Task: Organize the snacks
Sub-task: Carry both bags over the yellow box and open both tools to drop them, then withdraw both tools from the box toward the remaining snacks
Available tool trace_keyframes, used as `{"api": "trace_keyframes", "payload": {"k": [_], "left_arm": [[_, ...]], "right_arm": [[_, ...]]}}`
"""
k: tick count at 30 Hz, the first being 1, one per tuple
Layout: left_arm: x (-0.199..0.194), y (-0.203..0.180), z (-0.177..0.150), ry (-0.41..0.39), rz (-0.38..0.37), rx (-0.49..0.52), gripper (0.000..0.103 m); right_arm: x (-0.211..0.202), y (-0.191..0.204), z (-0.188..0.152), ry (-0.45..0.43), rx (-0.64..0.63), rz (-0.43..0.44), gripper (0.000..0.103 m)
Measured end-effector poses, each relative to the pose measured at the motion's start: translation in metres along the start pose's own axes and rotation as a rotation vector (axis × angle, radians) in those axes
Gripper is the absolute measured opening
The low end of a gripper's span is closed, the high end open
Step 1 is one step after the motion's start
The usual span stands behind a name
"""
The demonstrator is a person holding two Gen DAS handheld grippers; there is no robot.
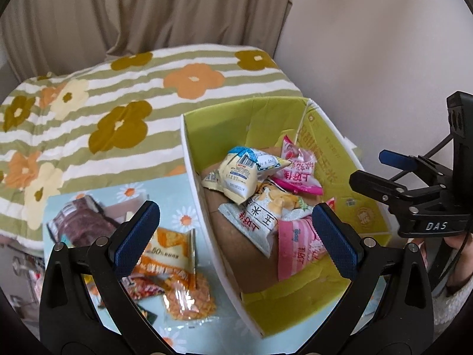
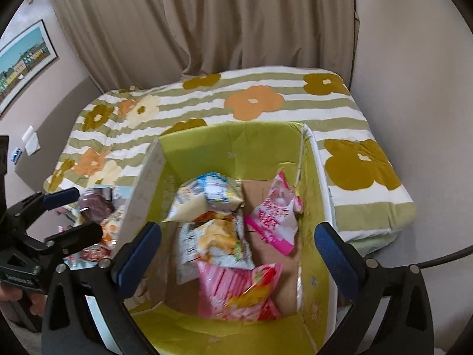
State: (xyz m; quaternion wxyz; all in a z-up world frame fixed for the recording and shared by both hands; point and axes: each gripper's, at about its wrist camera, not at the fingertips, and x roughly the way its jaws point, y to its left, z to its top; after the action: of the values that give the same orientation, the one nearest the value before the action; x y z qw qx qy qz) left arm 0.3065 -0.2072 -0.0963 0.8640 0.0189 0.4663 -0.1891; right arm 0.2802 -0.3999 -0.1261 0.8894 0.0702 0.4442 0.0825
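Observation:
A green cardboard box [image 1: 266, 118] [image 2: 207, 139] holds several snack packets: a pale yellow one [image 1: 239, 177] [image 2: 204, 198], a white chips one [image 1: 260, 216] [image 2: 215, 245], pink ones [image 1: 295, 171] [image 2: 272, 216]. Left of the box, on a light blue daisy mat [image 1: 177, 195], lie an orange packet [image 1: 174, 263], a dark brown packet [image 1: 79, 222] [image 2: 94, 204] and a red one [image 1: 142, 288]. My left gripper [image 1: 236, 236] is open and empty, straddling the box's left wall. My right gripper [image 2: 236, 254] is open and empty above the box; it also shows in the left wrist view [image 1: 381, 168].
The box and mat rest on a bed with a green-striped flowered quilt [image 1: 118, 103] [image 2: 266, 103]. Beige curtains [image 2: 236, 23] hang behind. A plain wall [image 1: 369, 44] is to the right. A framed picture [image 2: 23, 59] hangs on the left wall.

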Motion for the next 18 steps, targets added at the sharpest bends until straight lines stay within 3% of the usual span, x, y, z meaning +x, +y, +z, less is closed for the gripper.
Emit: {"api": "trace_keyframes", "payload": {"k": [9,14,18], "left_arm": [[-0.056,0.012,-0.033,-0.067,0.088,-0.062,0.102],[-0.087,0.032,-0.065,-0.089,0.169,-0.134,0.102],[-0.113,0.061,-0.097,-0.092,0.254,-0.206,0.102]], "right_arm": [[-0.039,0.042,-0.007,-0.114,-0.133,0.039,0.103],[-0.046,0.072,-0.010,-0.155,-0.206,0.105,0.103],[-0.040,0.098,-0.012,-0.133,-0.241,0.226,0.103]]}}
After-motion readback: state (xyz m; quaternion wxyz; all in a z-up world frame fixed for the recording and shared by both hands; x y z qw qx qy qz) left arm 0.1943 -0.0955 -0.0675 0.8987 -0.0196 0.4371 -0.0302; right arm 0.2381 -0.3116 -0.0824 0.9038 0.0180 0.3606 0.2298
